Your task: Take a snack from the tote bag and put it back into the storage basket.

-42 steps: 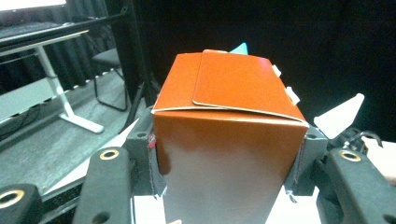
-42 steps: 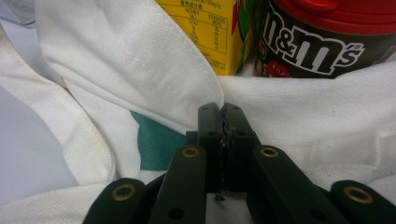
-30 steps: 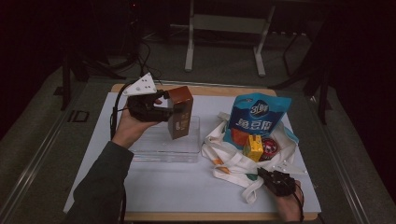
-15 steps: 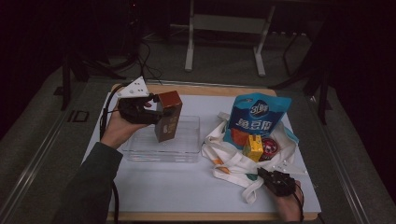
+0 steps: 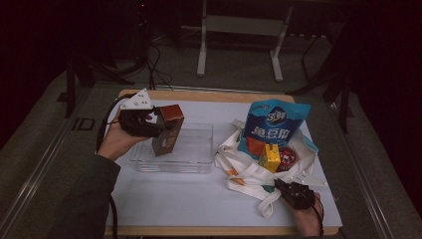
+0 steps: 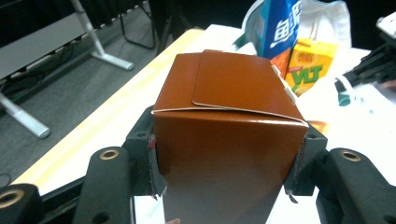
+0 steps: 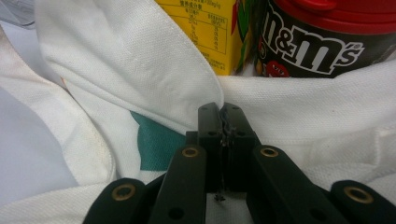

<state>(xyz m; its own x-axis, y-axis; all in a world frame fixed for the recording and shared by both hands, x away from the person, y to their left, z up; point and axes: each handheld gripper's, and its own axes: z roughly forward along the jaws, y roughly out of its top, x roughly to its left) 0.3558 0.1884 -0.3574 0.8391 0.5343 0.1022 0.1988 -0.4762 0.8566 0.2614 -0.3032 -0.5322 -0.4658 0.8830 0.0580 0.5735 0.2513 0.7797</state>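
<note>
Brown carton held over the clear plastic tray.

The left gripper [image 5: 158, 123] is clamped on the brown carton [image 5: 167, 129], long axis near upright, top tilted slightly right, above the clear tray [image 5: 199, 149]; the right gripper [image 7: 224, 122] is pinched shut, seemingly on the white tote bag [image 7: 140, 60].

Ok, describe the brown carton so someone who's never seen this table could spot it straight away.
Start at the white-covered table and find the clear plastic tray left of centre. The brown carton hangs tilted over that tray's left end, clamped in the left tongs. It is the one plain glossy brown box; the others, a yellow juice box and a blue bag, sit in the white cloth bag.
</note>
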